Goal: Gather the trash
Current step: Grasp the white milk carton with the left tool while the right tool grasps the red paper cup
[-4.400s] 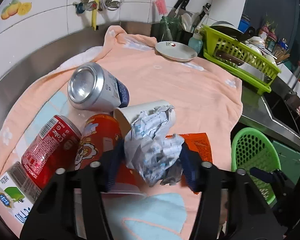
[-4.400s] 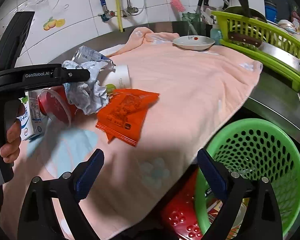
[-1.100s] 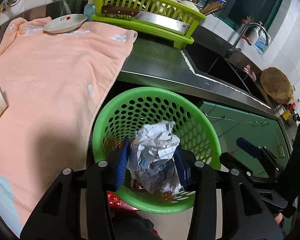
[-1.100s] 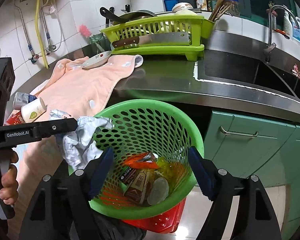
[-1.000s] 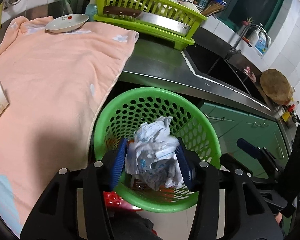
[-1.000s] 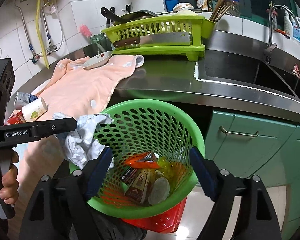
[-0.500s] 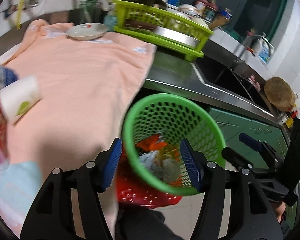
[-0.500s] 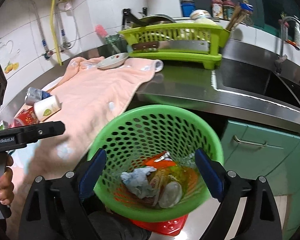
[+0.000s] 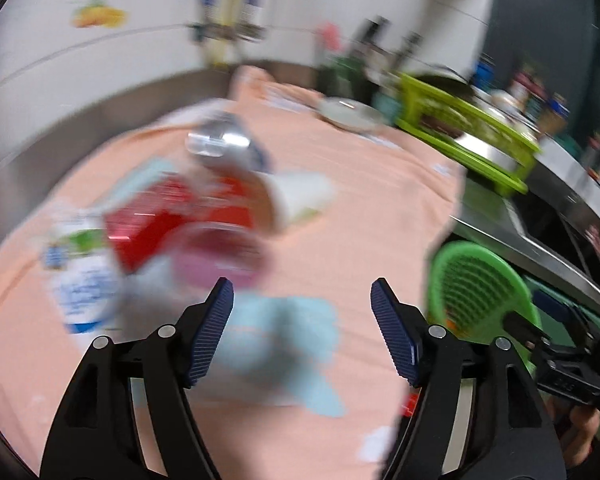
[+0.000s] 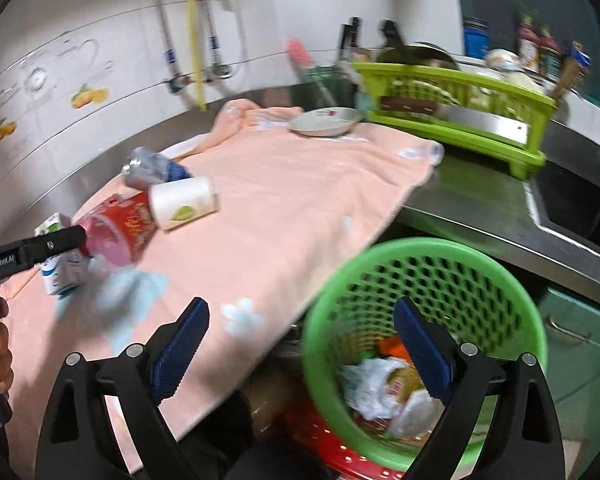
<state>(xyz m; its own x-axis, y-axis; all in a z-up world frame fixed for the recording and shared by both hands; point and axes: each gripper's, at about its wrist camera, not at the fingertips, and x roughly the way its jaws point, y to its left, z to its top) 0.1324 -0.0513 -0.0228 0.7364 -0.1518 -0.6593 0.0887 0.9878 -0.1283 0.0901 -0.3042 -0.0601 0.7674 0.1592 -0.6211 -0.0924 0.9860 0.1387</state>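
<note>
Both grippers are empty, so the step in hand is fetching the next piece. The left hand-held gripper [image 9: 300, 308] and right hand-held gripper [image 10: 300, 344] have jaws opening with nothing between them. The remaining trash, a red drink can [image 10: 116, 224], white paper cup [image 10: 182, 202], silver can [image 10: 148, 168] and white carton [image 10: 60, 268], lies far left on the peach towel [image 10: 300, 192] covering the table. Next comes a reach to 1 piece. Only the right view shows crumpled paper [image 10: 370, 388] inside the green perforated plastic basket [image 10: 420, 252]; the left view is blurred.

Both wrist views look down, sharing towel [image 9: 380, 208] and basket [image 10: 420, 264].
</note>
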